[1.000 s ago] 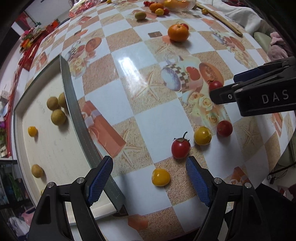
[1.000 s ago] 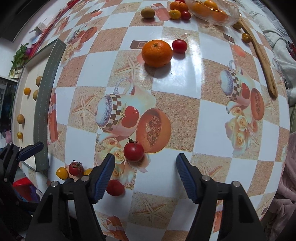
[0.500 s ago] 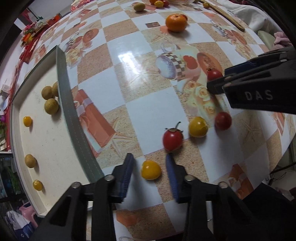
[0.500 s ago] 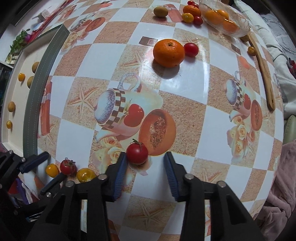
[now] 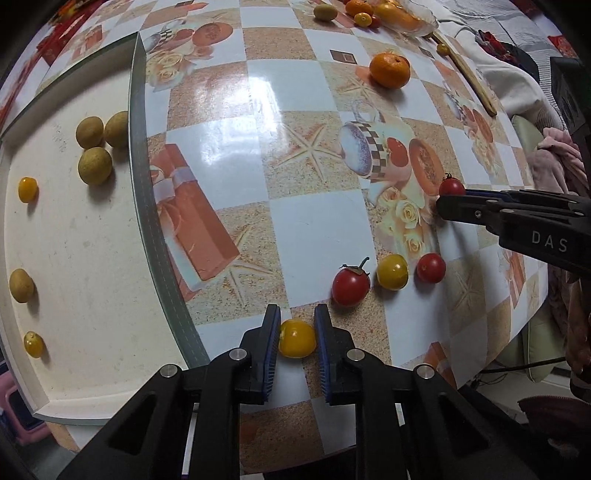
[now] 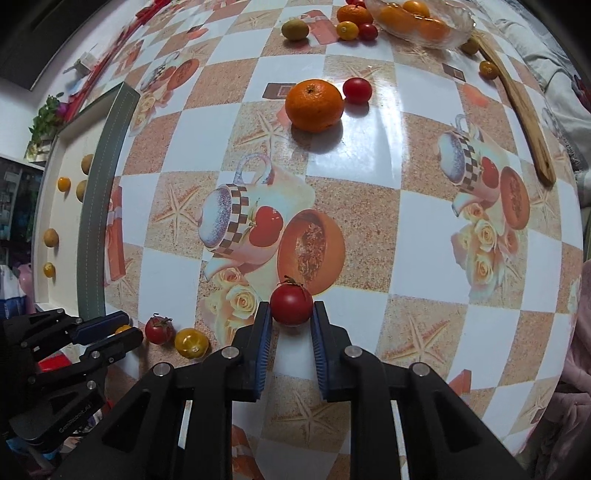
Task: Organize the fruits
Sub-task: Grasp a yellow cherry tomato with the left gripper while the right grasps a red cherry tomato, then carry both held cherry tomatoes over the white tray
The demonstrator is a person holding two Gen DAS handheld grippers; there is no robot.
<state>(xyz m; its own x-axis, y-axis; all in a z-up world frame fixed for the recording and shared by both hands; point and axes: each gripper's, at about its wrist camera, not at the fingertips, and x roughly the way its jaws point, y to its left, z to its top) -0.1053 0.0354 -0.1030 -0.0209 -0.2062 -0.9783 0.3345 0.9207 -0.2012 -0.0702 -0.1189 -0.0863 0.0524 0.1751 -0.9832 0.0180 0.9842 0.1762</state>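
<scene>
My left gripper (image 5: 296, 325) is shut on a yellow cherry tomato (image 5: 296, 339) on the table, near the tray's edge. My right gripper (image 6: 291, 317) is shut on a red tomato (image 6: 291, 305) with a green stem, also on the table. Beside the left gripper lie a red stemmed tomato (image 5: 350, 286), a yellow tomato (image 5: 392, 271) and a small red tomato (image 5: 430, 267). The white tray (image 5: 74, 240) at the left holds three longans (image 5: 94, 165) and several small yellow fruits.
A mandarin (image 6: 314, 105) and a red cherry tomato (image 6: 357, 89) lie mid-table. A glass bowl (image 6: 421, 22) of oranges, a kiwi (image 6: 294, 29) and a wooden stick (image 6: 517, 107) are at the far end. The table's edge is close below both grippers.
Both grippers have closed from wide open: the left around the yellow cherry tomato, the right around the red tomato. Both moved slightly forward.
</scene>
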